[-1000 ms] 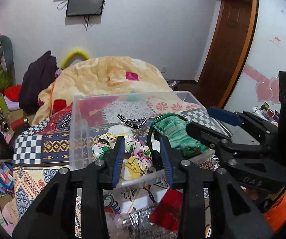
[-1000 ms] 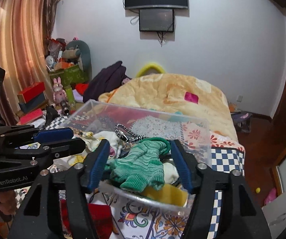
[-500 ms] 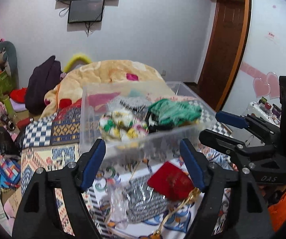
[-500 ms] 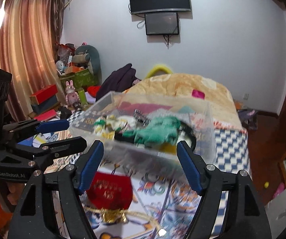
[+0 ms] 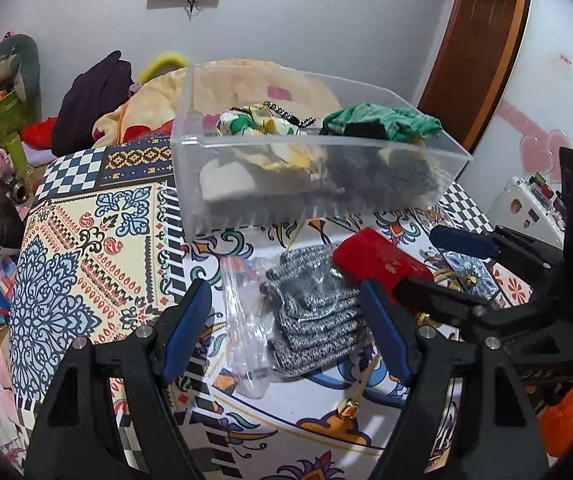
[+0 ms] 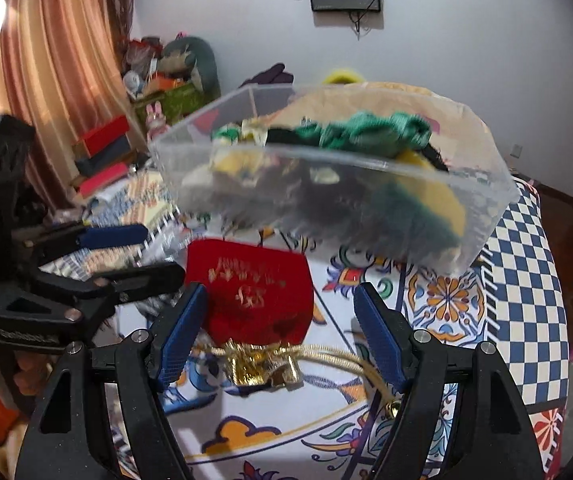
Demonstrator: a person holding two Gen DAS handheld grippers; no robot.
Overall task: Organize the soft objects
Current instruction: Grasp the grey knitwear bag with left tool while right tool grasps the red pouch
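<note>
Soft things are sitting heaped in the clear box (image 5: 318, 184) across the upper middle of the left view, a green knit piece (image 5: 386, 122) lying on top at its right. Below it on the patterned bed cover (image 5: 86, 240), a grey knit bundle in a plastic bag (image 5: 314, 312) is lying beside a red pouch (image 6: 250, 292). Both the left gripper (image 5: 286, 332) and the right gripper (image 6: 278, 336) are hovering spread wide, holding nothing.
</note>
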